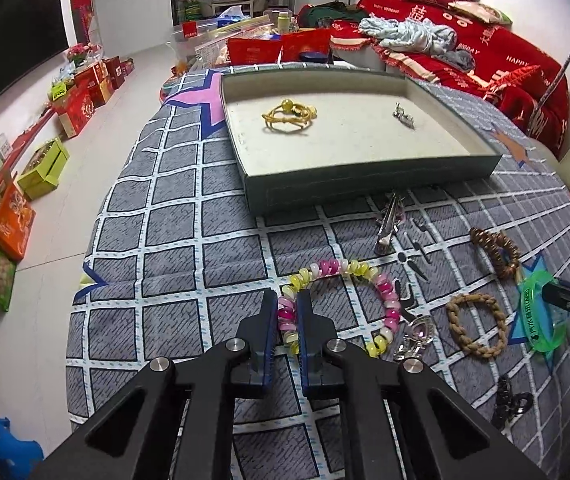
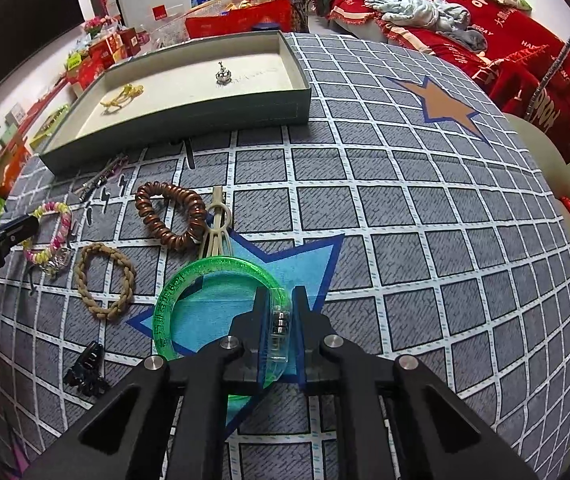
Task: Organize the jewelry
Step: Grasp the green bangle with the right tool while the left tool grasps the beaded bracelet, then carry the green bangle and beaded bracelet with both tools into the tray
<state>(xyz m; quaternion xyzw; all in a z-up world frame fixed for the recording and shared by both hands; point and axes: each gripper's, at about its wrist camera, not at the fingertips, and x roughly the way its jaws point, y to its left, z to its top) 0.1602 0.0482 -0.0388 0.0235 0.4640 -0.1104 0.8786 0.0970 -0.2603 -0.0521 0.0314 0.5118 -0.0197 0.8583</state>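
Jewelry lay scattered on the checked cloth (image 1: 173, 216) below the tray (image 1: 365, 184); only a yellow cord bracelet (image 1: 285, 118) and a silver charm (image 1: 403, 117) sat inside the tray.

Left wrist view, lower centre: left gripper (image 1: 287, 316) clamped on the left arc of the bead bracelet (image 1: 365, 272), pads pressing the pink beads. Risk, as I judged it: beads are round and strung, so they could roll or squirm out of the pads on lifting. The far arc lay touching a pink pendant (image 1: 419, 330), which might snag and get dragged along.

Centre: hair clips (image 1: 389, 220) lay just below the tray's near wall. A low carry toward the tray could catch them, or knock the wall itself.

Right wrist view, lower centre: right gripper (image 2: 281, 320) clamped on the right side of the green bangle (image 2: 189, 292), at its clear clasp section. Slick plastic, held at one side only; it could swing or pivot. Its upper edge touched a beige clip (image 2: 217, 220), with the brown coil (image 2: 169, 216) and braided ring (image 2: 103, 280) near.

Room: cloth at right of that view lay bare. Both grippers heading to one tray could crowd each other.
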